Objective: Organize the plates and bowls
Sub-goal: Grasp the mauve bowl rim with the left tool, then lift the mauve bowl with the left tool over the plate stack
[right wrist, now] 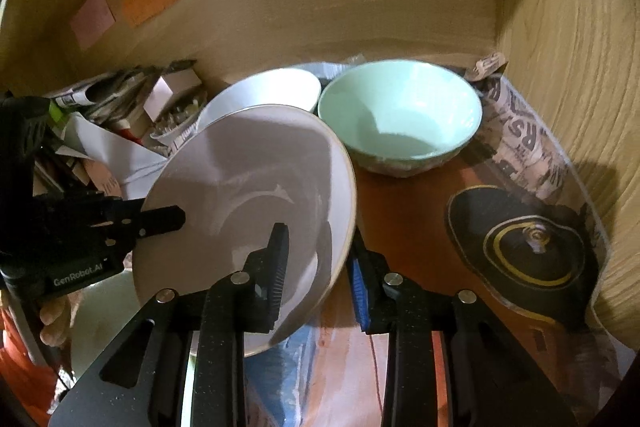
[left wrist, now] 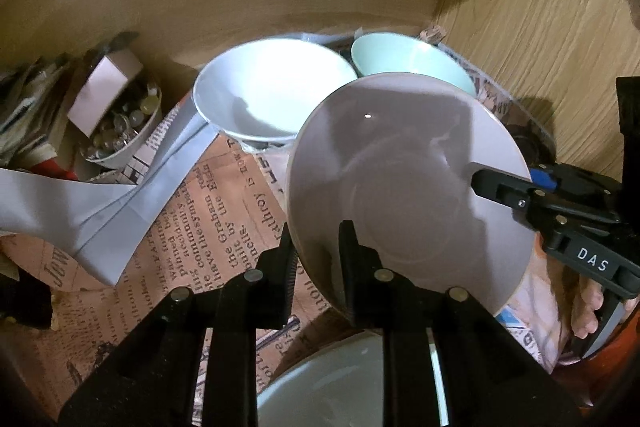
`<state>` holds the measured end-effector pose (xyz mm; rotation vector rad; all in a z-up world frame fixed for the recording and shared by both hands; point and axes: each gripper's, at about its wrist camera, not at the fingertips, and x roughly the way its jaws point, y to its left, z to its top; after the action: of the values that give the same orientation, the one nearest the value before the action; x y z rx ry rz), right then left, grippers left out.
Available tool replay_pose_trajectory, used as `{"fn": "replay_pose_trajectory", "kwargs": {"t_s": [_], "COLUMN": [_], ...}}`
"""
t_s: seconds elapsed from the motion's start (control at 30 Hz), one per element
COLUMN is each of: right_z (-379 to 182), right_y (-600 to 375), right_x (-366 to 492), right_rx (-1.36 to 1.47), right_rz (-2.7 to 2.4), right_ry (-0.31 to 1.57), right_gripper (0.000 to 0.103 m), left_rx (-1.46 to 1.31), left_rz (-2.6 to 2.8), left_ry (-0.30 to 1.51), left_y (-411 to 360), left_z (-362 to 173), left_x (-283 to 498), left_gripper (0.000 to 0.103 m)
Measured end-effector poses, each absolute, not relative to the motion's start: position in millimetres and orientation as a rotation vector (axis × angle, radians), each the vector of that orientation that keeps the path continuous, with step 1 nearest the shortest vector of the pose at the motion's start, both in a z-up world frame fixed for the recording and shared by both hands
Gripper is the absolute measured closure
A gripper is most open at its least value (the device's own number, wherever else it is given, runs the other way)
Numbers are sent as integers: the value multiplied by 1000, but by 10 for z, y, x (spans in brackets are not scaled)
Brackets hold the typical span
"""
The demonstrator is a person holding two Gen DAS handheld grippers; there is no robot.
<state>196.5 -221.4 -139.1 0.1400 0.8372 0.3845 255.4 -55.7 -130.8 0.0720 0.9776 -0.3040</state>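
A grey plate [left wrist: 404, 183] is held tilted above the shelf by both grippers. My left gripper [left wrist: 316, 243] is shut on its near-left rim. My right gripper [right wrist: 320, 247] is shut on its opposite rim, and it shows in the left wrist view [left wrist: 488, 183] at the plate's right edge. The plate also shows in the right wrist view [right wrist: 248, 195], with the left gripper [right wrist: 168, 221] on its left edge. Behind it stand a white bowl [left wrist: 272, 95] and a mint-green bowl [right wrist: 400, 115]. Another pale plate [left wrist: 340, 387] lies below.
A small bowl of clutter with a box [left wrist: 120, 123] and stacked papers sit at the left. A folded grey sheet [left wrist: 112, 203] lies on newsprint liner. A black mat with gold rings [right wrist: 532, 251] lies at the right. Wooden walls [right wrist: 568, 67] close in the back and right.
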Motion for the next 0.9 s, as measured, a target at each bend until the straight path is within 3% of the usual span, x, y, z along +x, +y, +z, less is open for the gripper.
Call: {"fn": "replay_pose_trajectory", "kwargs": {"t_s": [0.9], "right_z": [-871], "right_y": [-1842], "right_x": [1467], "right_rx": [96], "right_rz": [471], "right_ry": [694], "right_gripper": [77], "left_rx": [10], "left_rz": [-198], "left_ry": [766], "left_y": [-183], "left_z": [-725], "left_x": [1754], "left_gripper": [83]}}
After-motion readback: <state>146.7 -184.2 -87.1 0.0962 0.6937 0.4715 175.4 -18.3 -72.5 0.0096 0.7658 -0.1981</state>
